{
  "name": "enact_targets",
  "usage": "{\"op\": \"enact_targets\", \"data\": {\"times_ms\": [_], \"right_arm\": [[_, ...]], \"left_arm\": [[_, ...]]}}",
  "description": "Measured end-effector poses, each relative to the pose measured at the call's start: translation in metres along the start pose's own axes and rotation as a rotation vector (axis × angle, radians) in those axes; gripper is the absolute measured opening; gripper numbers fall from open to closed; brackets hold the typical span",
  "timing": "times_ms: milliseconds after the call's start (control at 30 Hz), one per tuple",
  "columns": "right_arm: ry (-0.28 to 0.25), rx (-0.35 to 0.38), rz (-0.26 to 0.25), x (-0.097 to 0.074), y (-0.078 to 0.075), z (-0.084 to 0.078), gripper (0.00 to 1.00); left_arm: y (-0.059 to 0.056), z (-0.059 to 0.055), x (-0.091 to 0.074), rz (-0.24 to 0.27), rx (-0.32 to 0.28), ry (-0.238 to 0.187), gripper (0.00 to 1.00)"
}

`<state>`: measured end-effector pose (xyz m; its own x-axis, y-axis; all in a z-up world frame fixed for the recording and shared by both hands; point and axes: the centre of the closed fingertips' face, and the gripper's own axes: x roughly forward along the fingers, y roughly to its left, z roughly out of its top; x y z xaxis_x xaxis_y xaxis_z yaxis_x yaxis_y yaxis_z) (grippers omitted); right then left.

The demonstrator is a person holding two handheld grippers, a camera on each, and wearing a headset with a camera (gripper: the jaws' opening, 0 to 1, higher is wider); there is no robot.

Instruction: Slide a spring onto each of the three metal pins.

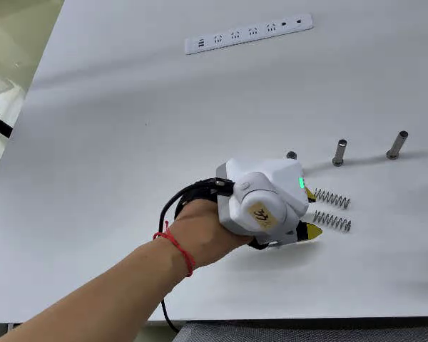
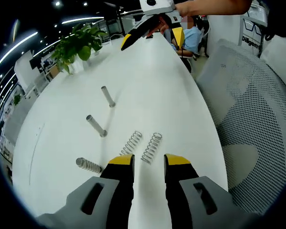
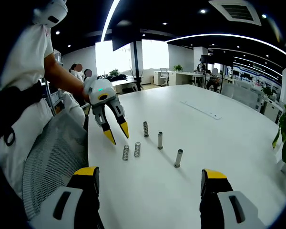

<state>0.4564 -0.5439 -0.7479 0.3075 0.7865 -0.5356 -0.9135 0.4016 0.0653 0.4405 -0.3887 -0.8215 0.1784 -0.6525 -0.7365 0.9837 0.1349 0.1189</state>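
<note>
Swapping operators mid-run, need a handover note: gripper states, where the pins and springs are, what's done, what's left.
Left gripper: open, holding nothing, aimed at the two loose springs that lie side by side on the table just ahead of its tips.
Right gripper: wide open, holding nothing, back from the parts and facing them.
Pins: three upright in a row. The end pin carries a spring; the two bare pins stand beside it.
Done: one of three.
Left: slide each loose spring onto a bare pin.
</note>
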Motion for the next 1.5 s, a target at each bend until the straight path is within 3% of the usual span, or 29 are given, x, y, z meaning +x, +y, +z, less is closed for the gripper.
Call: {"op": "enact_targets", "data": {"times_ms": [300,600,967,1500], "right_arm": [[-0.004,0.015,-0.018,-0.006,-0.001,-0.006,0.86],[-0.007,0.02,-0.021,-0.007,0.0,-0.009,0.86],[0.007,0.018,-0.006,-0.005,-0.001,-0.015,0.89],[0.021,0.018,-0.019,-0.008,-0.005,-0.023,0.91]], "left_arm": [[-0.002,-0.006,0.019,-0.023,0.047,0.06,0.16],[-0.004,-0.013,0.026,-0.044,0.077,0.117,0.14],[-0.001,-0.014,0.028,-0.037,0.081,0.127,0.07],[-0.004,-0.015,0.027,-0.031,0.06,0.126,0.07]]}}
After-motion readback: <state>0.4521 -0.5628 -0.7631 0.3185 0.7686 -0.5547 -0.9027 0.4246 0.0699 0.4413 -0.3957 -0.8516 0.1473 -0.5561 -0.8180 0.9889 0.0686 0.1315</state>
